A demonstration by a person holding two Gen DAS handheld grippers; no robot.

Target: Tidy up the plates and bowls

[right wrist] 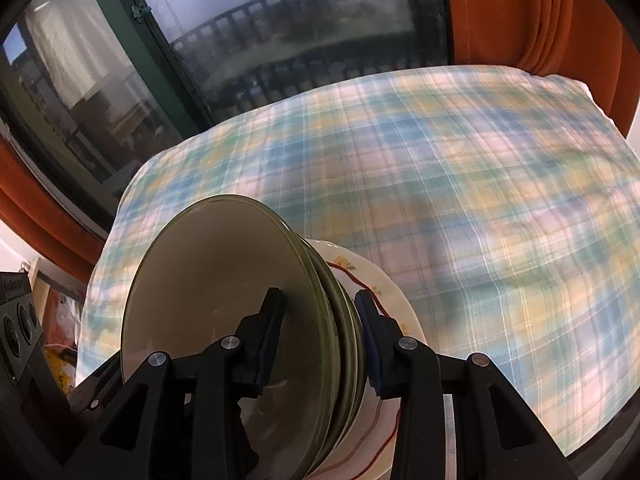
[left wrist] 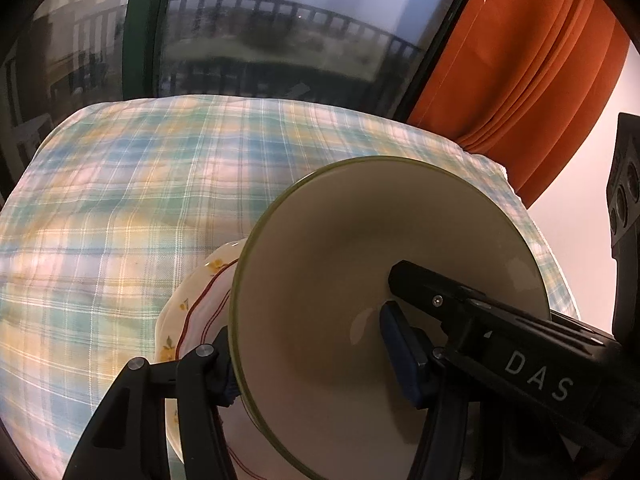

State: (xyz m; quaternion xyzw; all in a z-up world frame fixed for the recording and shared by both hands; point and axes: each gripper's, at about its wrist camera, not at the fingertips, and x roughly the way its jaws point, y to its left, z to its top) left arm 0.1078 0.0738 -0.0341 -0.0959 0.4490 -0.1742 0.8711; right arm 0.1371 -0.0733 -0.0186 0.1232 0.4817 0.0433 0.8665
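I see a stack of olive-rimmed bowls [right wrist: 224, 300], cream inside, nested and tipped on edge against a floral plate [right wrist: 384, 292] with a red line and yellow flowers, all above the plaid cloth [right wrist: 480, 184].

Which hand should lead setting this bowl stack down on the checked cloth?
Probably right. The right gripper clamps across the green bowls and the floral plate beneath. The left gripper seems to pinch only the top bowl's wall. The checked cloth lies open ahead of both.
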